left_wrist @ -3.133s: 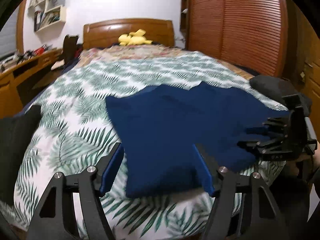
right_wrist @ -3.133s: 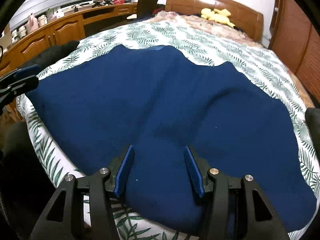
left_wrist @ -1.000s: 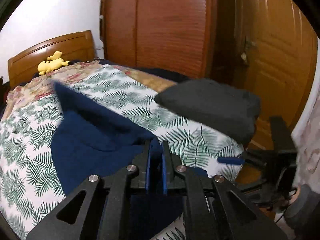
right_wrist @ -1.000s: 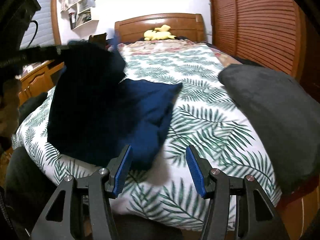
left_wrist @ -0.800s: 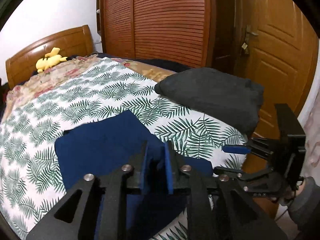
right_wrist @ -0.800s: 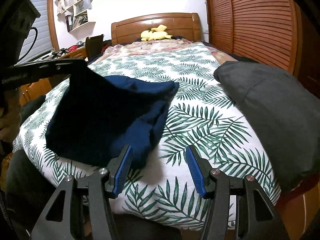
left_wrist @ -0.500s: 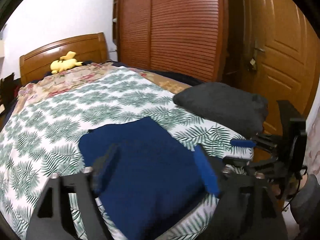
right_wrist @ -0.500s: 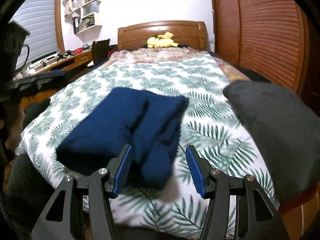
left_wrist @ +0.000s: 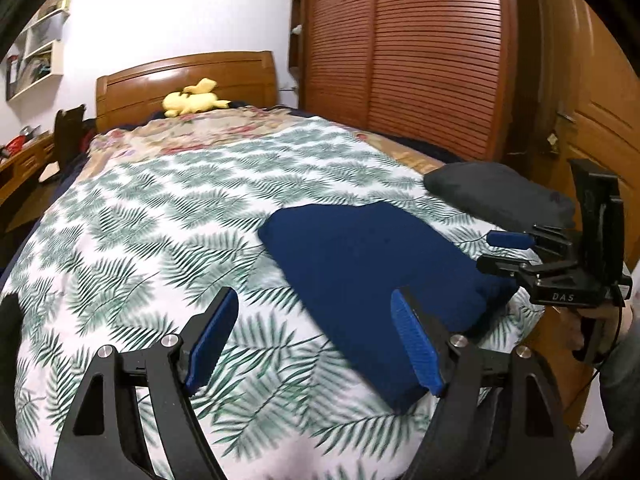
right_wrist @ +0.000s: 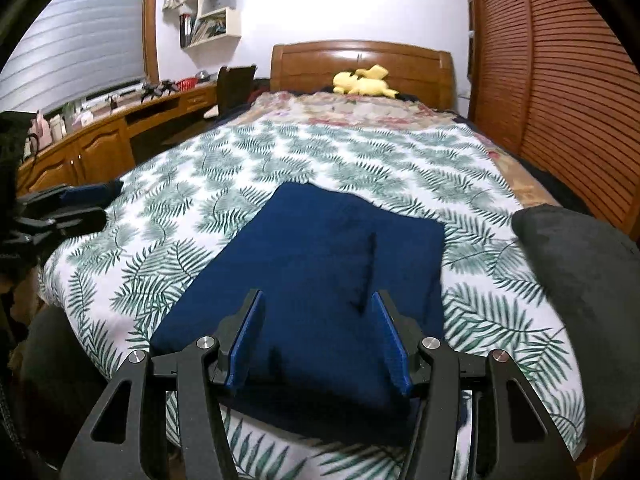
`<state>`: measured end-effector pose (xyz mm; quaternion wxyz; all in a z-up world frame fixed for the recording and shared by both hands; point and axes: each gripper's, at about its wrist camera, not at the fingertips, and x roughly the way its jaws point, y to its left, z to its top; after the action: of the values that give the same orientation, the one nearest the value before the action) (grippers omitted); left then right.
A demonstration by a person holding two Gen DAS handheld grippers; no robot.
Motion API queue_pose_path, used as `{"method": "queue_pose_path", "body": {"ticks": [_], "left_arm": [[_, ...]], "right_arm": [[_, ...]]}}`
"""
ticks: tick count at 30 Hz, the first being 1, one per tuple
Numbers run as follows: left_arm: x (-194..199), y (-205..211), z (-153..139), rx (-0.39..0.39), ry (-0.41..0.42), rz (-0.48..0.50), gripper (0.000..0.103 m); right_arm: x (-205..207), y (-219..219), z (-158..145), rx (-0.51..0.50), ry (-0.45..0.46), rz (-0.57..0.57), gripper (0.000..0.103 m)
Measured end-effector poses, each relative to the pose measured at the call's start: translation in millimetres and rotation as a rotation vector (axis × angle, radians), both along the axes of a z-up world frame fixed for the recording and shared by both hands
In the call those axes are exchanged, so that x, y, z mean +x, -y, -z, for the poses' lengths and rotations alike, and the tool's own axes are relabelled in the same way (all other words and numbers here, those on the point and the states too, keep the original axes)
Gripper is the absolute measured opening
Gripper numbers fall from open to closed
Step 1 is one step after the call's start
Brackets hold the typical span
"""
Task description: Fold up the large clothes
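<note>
A dark blue garment lies folded into a narrow stack near the foot of the bed; it fills the middle of the right wrist view. My left gripper is open and empty, low over the bedspread just left of the garment's near corner. My right gripper is open and empty, its jaws standing over the garment's near end. The right gripper also shows at the right edge of the left wrist view, and the left gripper at the left edge of the right wrist view.
The bed carries a white bedspread with green fern leaves. A dark grey folded garment lies at the bed's right corner. A yellow plush toy sits by the wooden headboard. A wooden desk runs along the left, slatted wardrobe doors along the right.
The left gripper carried one side of the blue garment over, let it go and opened. It then swung back to the left. The garment went from spread out to a narrow folded stack.
</note>
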<state>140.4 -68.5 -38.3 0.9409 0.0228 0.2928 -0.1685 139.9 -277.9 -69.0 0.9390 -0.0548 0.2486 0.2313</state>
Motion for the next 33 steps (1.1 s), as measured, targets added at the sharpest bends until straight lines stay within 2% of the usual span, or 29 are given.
{"method": "queue_pose_path", "body": {"ticks": [7,11,15,20,21,22,23,25,27,30,33], "left_arm": [[-10.0,-30.2,10.9,-0.016,-0.007,-0.049,0.079],[-13.3,-39.9,14.8,-0.033,-0.01,-0.063,0.079],[-14.6,-46.4,20.4,-0.04,-0.021,-0.074,0.079],[-12.9,-47.8,26.9,-0.034,-0.04,-0.077,0.079],[-12.8,-48.0,27.6,-0.034,-0.039,-0.08,0.079],[-12.5,-48.0,28.0,-0.035,-0.037,-0.084,0.079],[-12.8,-48.6,28.4,-0.039,-0.039,-0.083,0.079],[-11.9,-48.2,28.8,-0.046,-0.041,-0.081,0.079],[-10.5,-45.6,29.7,-0.042,-0.045,-0.077,0.079],[-8.3,-40.5,31.3,-0.029,-0.048,-0.063,0.079],[-1.6,-33.0,32.4,-0.019,-0.048,-0.043,0.079]], "right_arm": [[16.5,-4.2,1.2,-0.043,-0.045,0.006,0.057],[28.5,0.2,5.6,-0.068,-0.081,0.051,0.062],[37.3,3.0,11.1,-0.052,-0.148,0.043,0.062],[40.9,-0.1,13.1,-0.055,-0.184,0.002,0.061],[41.5,-1.2,12.1,-0.053,-0.188,-0.012,0.059],[43.3,-2.1,11.6,-0.05,-0.194,-0.026,0.045],[45.2,-3.6,13.5,-0.047,-0.204,-0.042,0.026],[45.6,-2.2,11.0,-0.05,-0.199,-0.074,0.013],[40.0,0.9,4.6,-0.067,-0.153,-0.082,0.011],[31.9,18.4,-13.8,-0.066,-0.066,-0.011,0.01],[36.0,31.4,-12.9,-0.068,-0.079,0.039,0.01]]}}
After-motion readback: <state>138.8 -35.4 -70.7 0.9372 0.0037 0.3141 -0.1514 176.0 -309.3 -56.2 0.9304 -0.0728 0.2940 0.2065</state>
